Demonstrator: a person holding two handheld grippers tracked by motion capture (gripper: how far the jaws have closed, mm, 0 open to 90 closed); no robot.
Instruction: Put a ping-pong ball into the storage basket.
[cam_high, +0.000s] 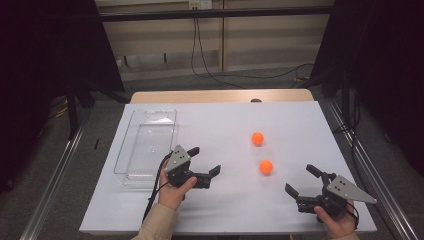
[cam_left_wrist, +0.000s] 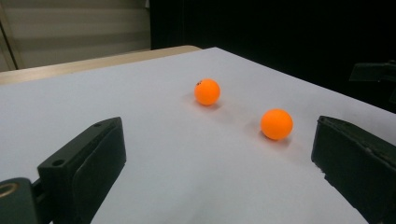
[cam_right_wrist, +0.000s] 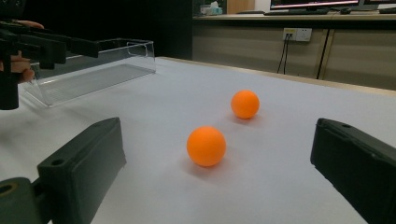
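Observation:
Two orange balls lie on the white table top (cam_high: 225, 210): a far ball (cam_high: 257, 138) (cam_left_wrist: 207, 92) (cam_right_wrist: 245, 104) and a near ball (cam_high: 266, 167) (cam_left_wrist: 276, 124) (cam_right_wrist: 206, 146). My left gripper (cam_high: 205, 161) stands open at the table's middle left, aimed at the balls, with nothing between its jaws. My right gripper (cam_high: 302, 180) is open near the front right and points at the near ball, which lies a short way ahead of its jaws. A clear plastic tray (cam_high: 145, 145) (cam_right_wrist: 93, 70) rests at the left.
The clear tray's near end sits just behind the left hand. A wooden strip (cam_high: 220, 96) runs along the table's far edge. Black curtains hang at both sides, and cables (cam_high: 210, 65) trail over the floor beyond the table.

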